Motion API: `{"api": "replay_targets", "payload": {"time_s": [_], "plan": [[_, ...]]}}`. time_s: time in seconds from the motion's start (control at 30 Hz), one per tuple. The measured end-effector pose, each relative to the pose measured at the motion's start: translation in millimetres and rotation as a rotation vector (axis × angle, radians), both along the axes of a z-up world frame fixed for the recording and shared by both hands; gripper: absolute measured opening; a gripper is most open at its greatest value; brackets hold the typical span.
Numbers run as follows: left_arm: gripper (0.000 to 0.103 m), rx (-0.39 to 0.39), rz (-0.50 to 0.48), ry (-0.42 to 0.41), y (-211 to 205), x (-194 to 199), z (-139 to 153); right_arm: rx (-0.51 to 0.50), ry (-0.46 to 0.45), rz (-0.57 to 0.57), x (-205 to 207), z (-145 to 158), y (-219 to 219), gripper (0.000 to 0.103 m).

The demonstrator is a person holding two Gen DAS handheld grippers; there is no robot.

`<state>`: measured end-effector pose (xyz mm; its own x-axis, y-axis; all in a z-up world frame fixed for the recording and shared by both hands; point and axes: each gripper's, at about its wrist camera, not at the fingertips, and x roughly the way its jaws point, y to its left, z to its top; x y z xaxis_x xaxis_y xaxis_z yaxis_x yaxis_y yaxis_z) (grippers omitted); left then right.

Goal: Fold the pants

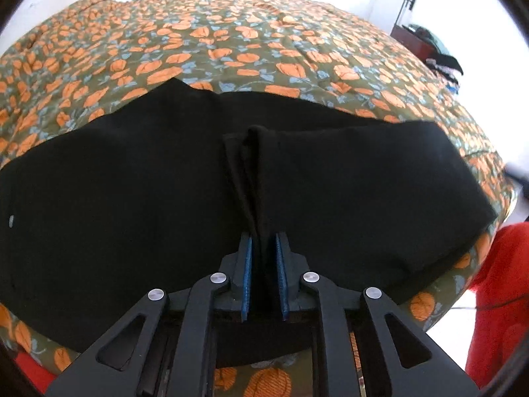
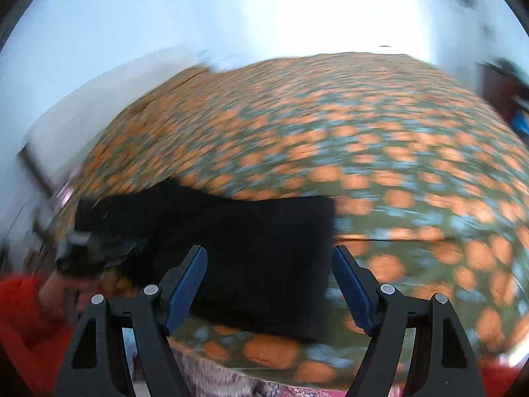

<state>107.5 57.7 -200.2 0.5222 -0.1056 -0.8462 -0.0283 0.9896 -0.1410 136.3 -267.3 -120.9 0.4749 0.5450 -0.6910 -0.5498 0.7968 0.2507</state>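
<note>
**Left tongs pinch black pants on bed, right tongs spread above them**

Black fabric pants point(image 1: 132, 192) lie spread across the near edge of the bed, on a green quilted bedspread with orange pumpkin print point(image 1: 231, 43). One end reaches toward the bed's near right corner. A raised ridge of the black cloth runs up the middle of the left wrist view. Left tongs point(image 1: 264, 251) are clenched on that ridge, blue pads point(image 1: 247, 274) pressing the cloth from both sides. Right tongs point(image 2: 269, 261) are released, blue-padded fingers point(image 2: 185, 284) wide apart, nothing between them; they hang over the pants point(image 2: 251, 248) near the bed's front edge. Right wrist view is motion-blurred. Person's red sleeve point(image 1: 499, 297) sits just beside the bed's near right corner. Dark wooden furniture point(image 1: 413, 38) with piled clothes stands beyond the bed's far right side.
</note>
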Motion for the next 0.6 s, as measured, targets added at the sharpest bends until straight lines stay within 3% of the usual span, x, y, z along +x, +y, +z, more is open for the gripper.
{"api": "replay_targets", "payload": {"time_s": [0.07, 0.1, 0.17, 0.37, 0.47, 0.5, 0.57, 0.6], "plan": [[0.018, -0.01, 0.011, 0.004, 5, 1, -3, -0.052, 0.075, 0.063, 3, -25, 16, 0.077], [0.021, -0.009, 0.012, 0.006, 7, 2, -6, -0.092, 0.155, 0.077, 7, -49, 22, 0.077], [0.022, -0.008, 0.013, 0.003, 7, 0, -6, -0.153, 0.265, 0.063, 14, -79, 23, 0.075], [0.026, -0.014, 0.024, 0.0, 12, 8, -10, -0.081, 0.174, 0.043, 37, -25, 28, 0.075], [0.027, -0.012, 0.023, -0.003, 13, 8, -10, -0.091, 0.156, 0.024, 63, -20, 38, 0.075], [0.031, -0.007, 0.025, -0.003, 13, 8, -10, -0.088, 0.172, 0.014, 69, -25, 39, 0.075], [0.05, 0.001, 0.029, -0.006, 14, 6, -9, -0.097, 0.239, -0.032, 87, -50, 37, 0.075], [0.064, 0.005, 0.036, -0.009, 14, 5, -8, -0.111, 0.303, -0.049, 94, -69, 34, 0.075]]}}
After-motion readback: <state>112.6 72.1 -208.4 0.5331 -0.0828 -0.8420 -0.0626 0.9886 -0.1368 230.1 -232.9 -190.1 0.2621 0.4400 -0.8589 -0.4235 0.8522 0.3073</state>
